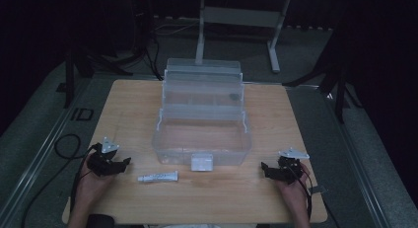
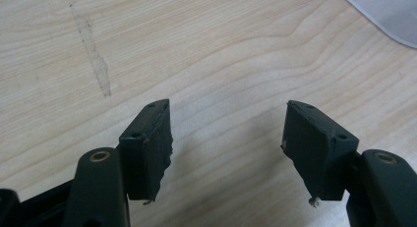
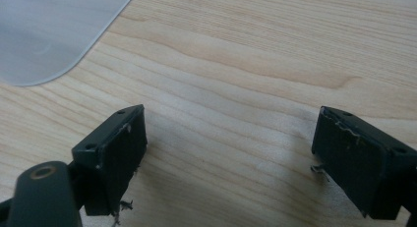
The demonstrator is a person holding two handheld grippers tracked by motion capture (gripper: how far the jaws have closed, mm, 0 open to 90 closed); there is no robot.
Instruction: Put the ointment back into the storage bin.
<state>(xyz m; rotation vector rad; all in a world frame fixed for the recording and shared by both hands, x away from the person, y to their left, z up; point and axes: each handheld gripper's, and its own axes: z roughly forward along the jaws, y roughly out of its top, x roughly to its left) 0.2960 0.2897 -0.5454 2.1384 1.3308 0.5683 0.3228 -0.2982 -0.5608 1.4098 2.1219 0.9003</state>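
**Both grippers idle at the near edge, tube lying between them**

From my remote seat I saw the left gripper [image 1: 123, 163] resting on the wooden table [image 1: 128, 104] at its near left, jaws spread wide apart over bare wood in the left gripper view. The right gripper [image 1: 263, 167] sat at the near right, its jaws likewise wide apart and holding nothing. The small white tube [image 1: 157, 177] lay flat on the table, just right of the left gripper and just in front of the clear plastic box [image 1: 202, 124], whose lid stood open behind it.
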